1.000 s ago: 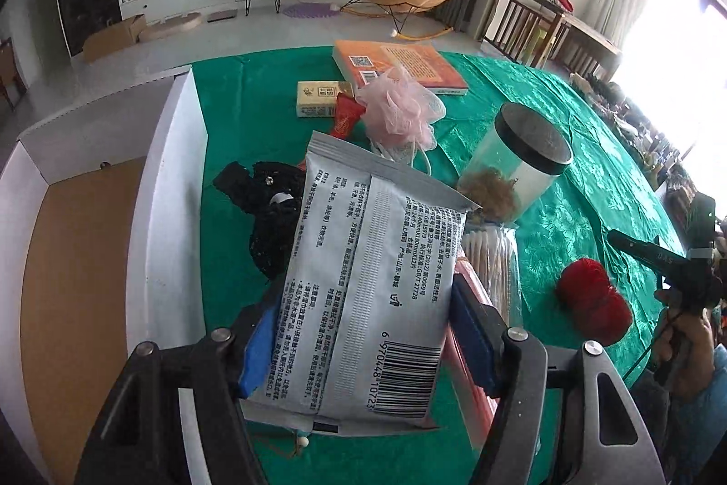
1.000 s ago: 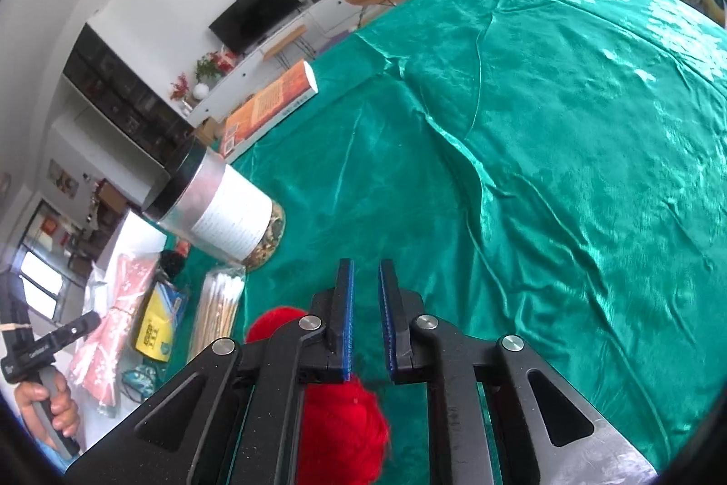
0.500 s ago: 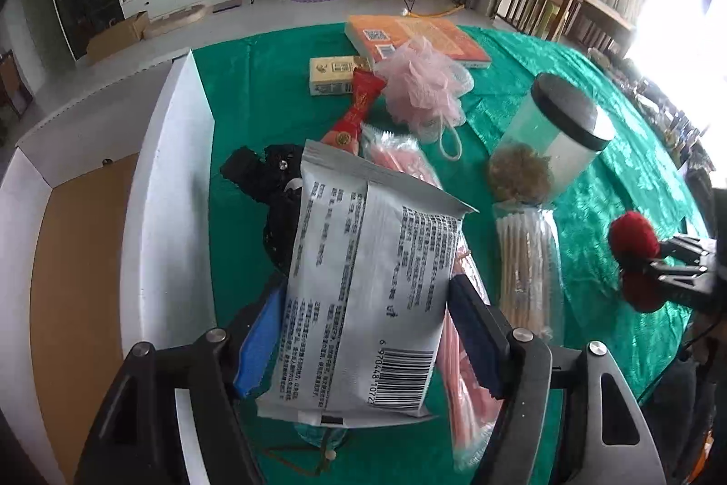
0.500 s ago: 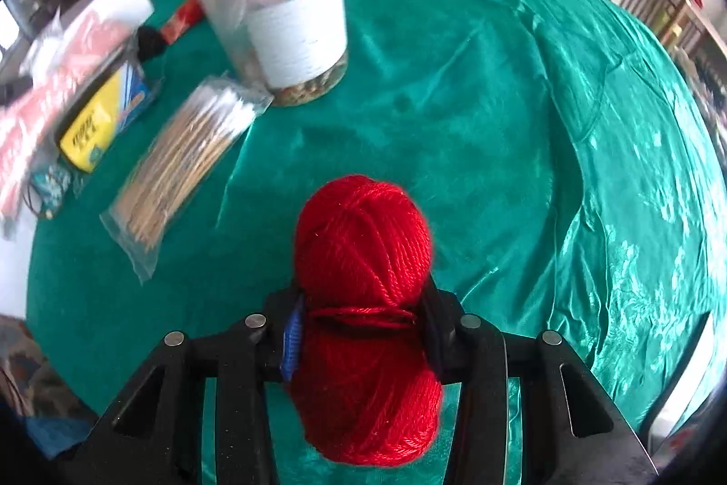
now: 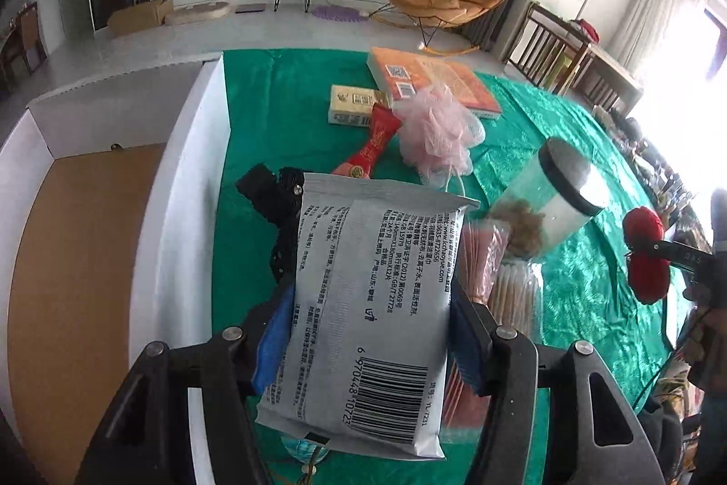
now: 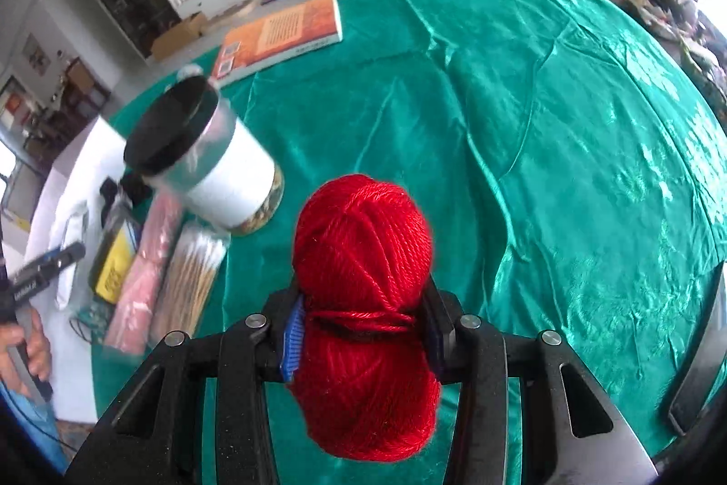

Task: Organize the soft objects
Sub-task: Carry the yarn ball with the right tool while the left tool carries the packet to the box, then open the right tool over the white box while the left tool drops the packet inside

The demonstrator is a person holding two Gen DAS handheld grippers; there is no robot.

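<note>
My left gripper (image 5: pixel 369 317) is shut on a grey-white wipes packet (image 5: pixel 377 239), barcode side up, and its jaws are still closing on the packet's sides. It holds the packet above the green tablecloth (image 5: pixel 281 112), just right of the white box wall (image 5: pixel 181 185). My right gripper (image 6: pixel 363 319) is shut on a red yarn ball (image 6: pixel 363 239), pinched at its waist and held above the cloth. In the left wrist view the same yarn ball (image 5: pixel 645 253) shows at the far right. A pink bath pouf (image 5: pixel 436 130) and black lace cloth (image 5: pixel 272 198) lie on the table.
A white box with a brown cardboard floor (image 5: pixel 82 257) stands at the left. On the cloth lie a black-lidded clear jar (image 6: pixel 204 162), an orange book (image 6: pixel 281 30), a cotton swab pack (image 6: pixel 191 280), a pink packet (image 5: pixel 481 257), a red sachet (image 5: pixel 372 139) and a small pale box (image 5: pixel 352 105).
My right gripper was shut and empty above the yarn ball; it has since closed around the ball and lifted it. My left gripper has shifted slightly, still holding the packet.
</note>
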